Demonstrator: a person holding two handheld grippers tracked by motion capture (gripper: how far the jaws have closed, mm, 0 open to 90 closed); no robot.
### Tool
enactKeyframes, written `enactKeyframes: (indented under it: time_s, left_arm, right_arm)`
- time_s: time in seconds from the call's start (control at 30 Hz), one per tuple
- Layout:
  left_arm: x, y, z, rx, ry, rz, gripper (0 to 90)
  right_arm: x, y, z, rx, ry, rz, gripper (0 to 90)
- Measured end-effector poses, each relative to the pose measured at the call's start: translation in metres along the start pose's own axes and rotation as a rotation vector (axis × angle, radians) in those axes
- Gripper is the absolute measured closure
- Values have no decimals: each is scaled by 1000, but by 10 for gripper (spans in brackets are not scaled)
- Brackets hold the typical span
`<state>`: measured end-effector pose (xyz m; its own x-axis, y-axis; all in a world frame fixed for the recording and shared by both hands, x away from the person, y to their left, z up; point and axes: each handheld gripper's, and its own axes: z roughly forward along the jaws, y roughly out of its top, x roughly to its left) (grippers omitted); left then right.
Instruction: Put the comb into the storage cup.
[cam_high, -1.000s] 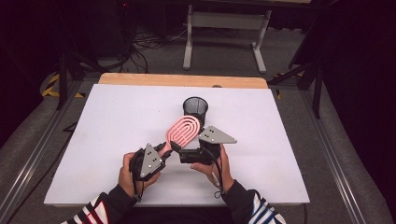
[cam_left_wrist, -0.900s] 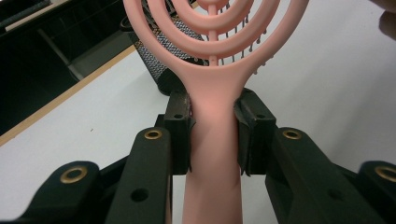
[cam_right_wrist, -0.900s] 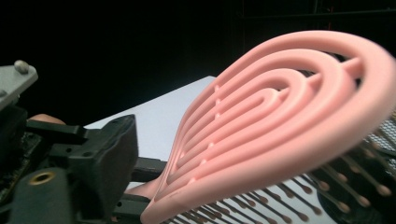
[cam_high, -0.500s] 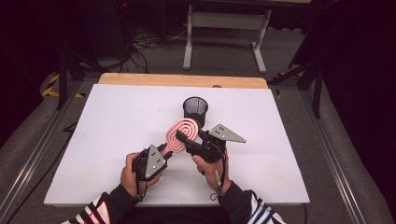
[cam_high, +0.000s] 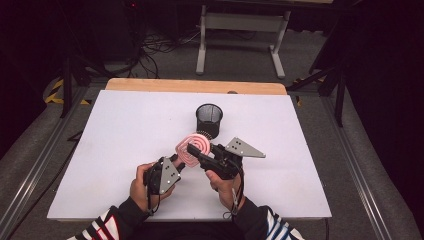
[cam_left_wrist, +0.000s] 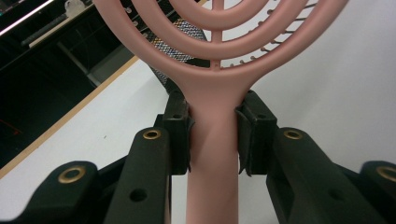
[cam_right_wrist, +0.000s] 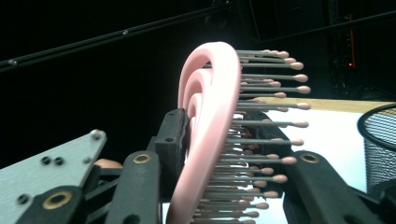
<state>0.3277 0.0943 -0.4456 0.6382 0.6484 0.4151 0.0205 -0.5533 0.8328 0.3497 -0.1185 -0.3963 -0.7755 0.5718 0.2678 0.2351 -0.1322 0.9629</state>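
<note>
My left gripper (cam_left_wrist: 212, 140) pinches the pink brush (cam_high: 194, 146) handle; my right gripper (cam_right_wrist: 224, 154) seems clamped across its head, just beside the mesh cup (cam_high: 209, 119), white table (cam_high: 100, 150) open around.

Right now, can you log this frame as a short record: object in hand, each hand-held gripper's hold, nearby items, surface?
object in hand: pink hairbrush, lifted off the table
left hand-held gripper: jaws shut on the brush handle, just below the head
right hand-held gripper: jaws on either side of the brush head, one on the back, one on the bristle side
bristles: facing the mesh cup
nearby: black mesh cup, upright, just beyond the brush
surface: white table
</note>
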Motion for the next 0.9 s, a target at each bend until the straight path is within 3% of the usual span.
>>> enactKeyframes:
  time_s: [0.4, 0.67, 0.9]
  left_arm:
    - [-3, 2, 7, -13, 1, 15, 667]
    - [-1, 0, 8, -4, -8, 2, 545]
    - [6, -2, 7, 4, -46, -17, 468]
  right_arm:
    - [6, 2, -2, 11, 27, -57, 628]
    - [5, 6, -6, 5, 30, -78, 629]
    - [3, 11, -11, -9, 27, -88, 629]
